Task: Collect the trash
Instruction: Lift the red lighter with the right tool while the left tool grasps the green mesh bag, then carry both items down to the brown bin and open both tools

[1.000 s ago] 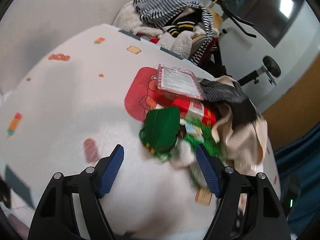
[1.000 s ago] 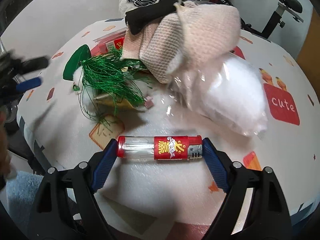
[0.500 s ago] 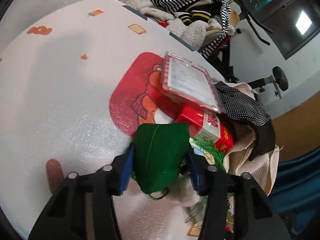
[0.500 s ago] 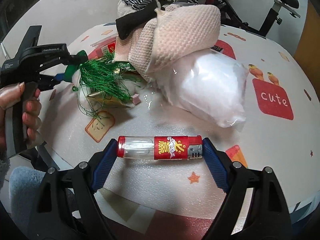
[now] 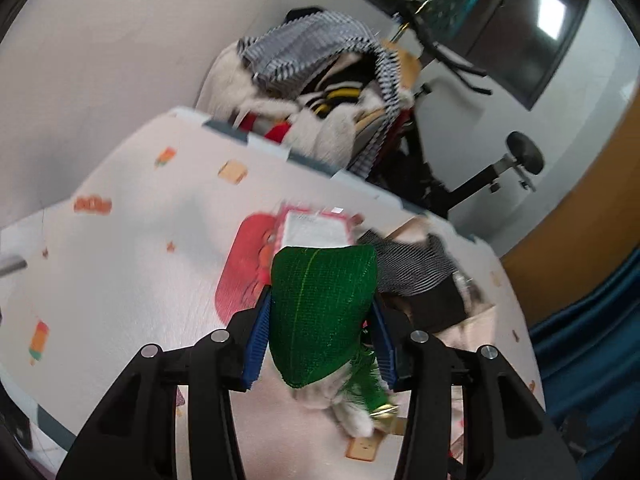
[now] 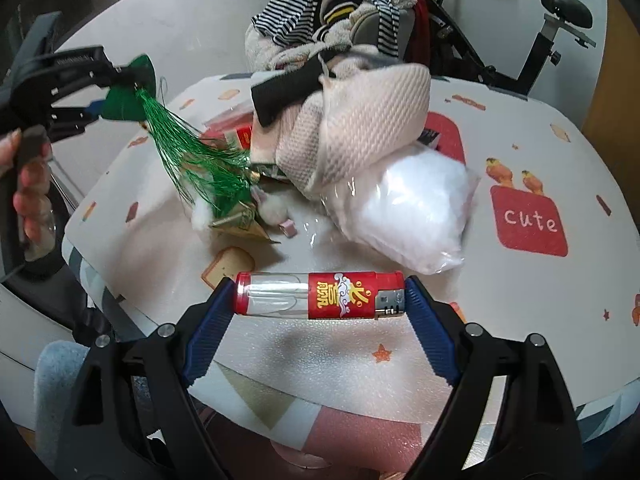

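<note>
A green fabric ornament (image 5: 316, 280) with a long green tassel (image 6: 192, 152) hangs above the table. My left gripper (image 5: 320, 308) has both pads pressed on its fabric head, and the jaws are still closing. The tassel trails down to white fluff and a gold paper scrap (image 6: 240, 228) on the table. The right wrist view shows the left gripper (image 6: 120, 92) raised at the left, held by a hand. My right gripper (image 6: 318, 288) is shut on a red and clear lighter (image 6: 320, 300), gripped end to end above the table's near edge.
The white patterned table (image 6: 360, 360) carries a pink knit cloth (image 6: 360, 132), a clear bag of white stuffing (image 6: 412, 208) and a red box (image 6: 242, 136). A pile of striped clothes (image 6: 332, 8) and an exercise bike (image 6: 560, 12) stand behind it.
The left gripper closed on the green ornament and lifted it off the table, its tassel stretching up after it. The right gripper rose a little, the lighter still in its grip.
</note>
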The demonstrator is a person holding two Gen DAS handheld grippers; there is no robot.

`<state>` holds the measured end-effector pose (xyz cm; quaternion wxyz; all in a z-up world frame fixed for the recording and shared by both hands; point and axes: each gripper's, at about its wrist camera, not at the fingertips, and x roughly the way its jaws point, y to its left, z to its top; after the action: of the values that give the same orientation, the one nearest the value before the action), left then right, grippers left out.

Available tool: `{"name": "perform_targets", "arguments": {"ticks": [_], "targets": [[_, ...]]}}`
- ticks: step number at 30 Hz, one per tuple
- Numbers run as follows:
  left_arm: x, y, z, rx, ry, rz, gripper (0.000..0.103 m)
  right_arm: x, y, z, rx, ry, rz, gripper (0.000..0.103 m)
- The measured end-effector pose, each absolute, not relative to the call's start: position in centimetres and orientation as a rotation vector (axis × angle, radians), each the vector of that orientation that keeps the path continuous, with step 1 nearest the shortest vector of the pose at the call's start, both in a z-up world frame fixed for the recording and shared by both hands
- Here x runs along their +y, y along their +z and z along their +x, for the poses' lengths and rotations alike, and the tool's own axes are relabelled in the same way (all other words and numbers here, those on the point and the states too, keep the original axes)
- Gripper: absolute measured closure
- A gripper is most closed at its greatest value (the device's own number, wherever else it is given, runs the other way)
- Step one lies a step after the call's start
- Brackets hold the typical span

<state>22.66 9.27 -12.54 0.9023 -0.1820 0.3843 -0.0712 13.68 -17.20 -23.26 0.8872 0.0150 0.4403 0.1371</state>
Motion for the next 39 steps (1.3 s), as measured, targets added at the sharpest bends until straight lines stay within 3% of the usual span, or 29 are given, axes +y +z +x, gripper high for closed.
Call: {"name": "perform_targets", "arguments": {"ticks": [18,30,39], "targets": [[7.7,-2.0,17.2,0.645,-0.308,-0.305,0.059,-18.5,-18.5,11.5,0.802,0.313,0.029,0.020],[9.1,-1.0,14.7,0.618,-0.301,-0.271,0.059,-17.7,-17.4,10.5,0.780,0.336,0.015,0.020],[7.2,-5.7,11.1,0.714,-0.376,-0.297,0.059,-17.8,-16.6,9.2,0.754,0.351,0.004,0.020]]}}
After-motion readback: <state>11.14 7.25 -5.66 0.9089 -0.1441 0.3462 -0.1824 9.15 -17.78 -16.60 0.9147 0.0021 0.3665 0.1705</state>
